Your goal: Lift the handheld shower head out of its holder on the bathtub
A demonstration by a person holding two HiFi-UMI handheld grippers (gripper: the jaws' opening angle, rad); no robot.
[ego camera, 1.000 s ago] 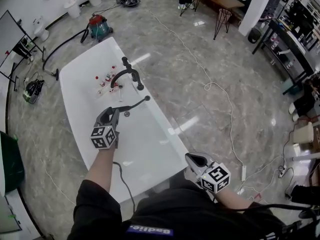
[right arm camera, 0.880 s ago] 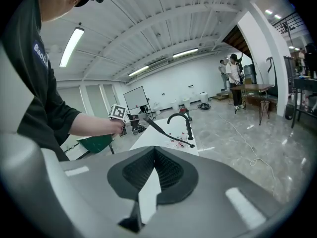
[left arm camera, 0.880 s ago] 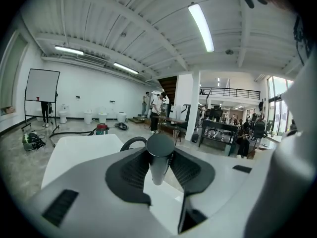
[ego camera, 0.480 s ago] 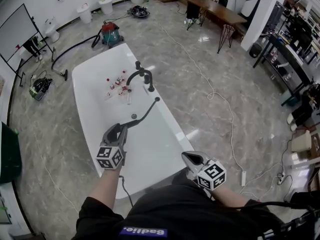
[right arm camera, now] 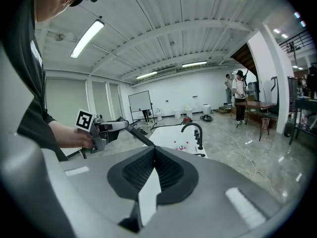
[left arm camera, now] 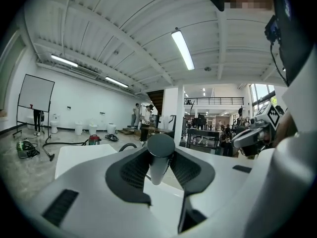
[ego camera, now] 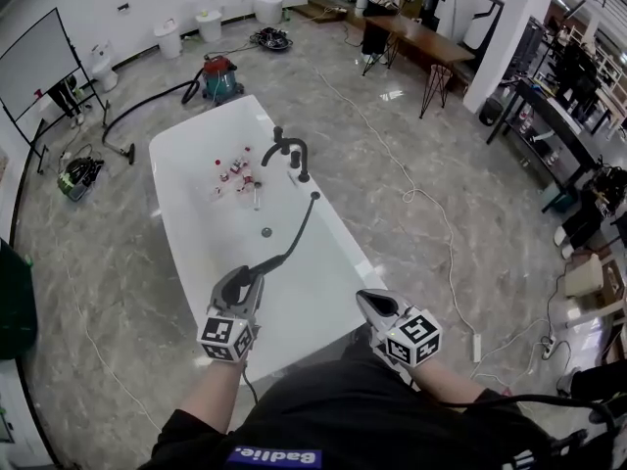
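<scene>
The black handheld shower head is off its holder and hangs over the near end of the white bathtub. My left gripper is shut on its handle. The black hose runs from it back to the tub rim beside the black faucet. In the left gripper view the round black handle stands clamped between the pads. My right gripper hovers by the tub's near right corner, shut, with nothing in it; its pads meet. The right gripper view also shows the left gripper.
Several small bottles lie inside the tub near the faucet. A vacuum cleaner with its hose sits on the floor beyond the tub. A white cable snakes over the floor at right. A long table stands far back.
Both grippers have drawn back toward my body. The left one carried the shower head away from the faucet, and the hose now stretches out along the tub.
</scene>
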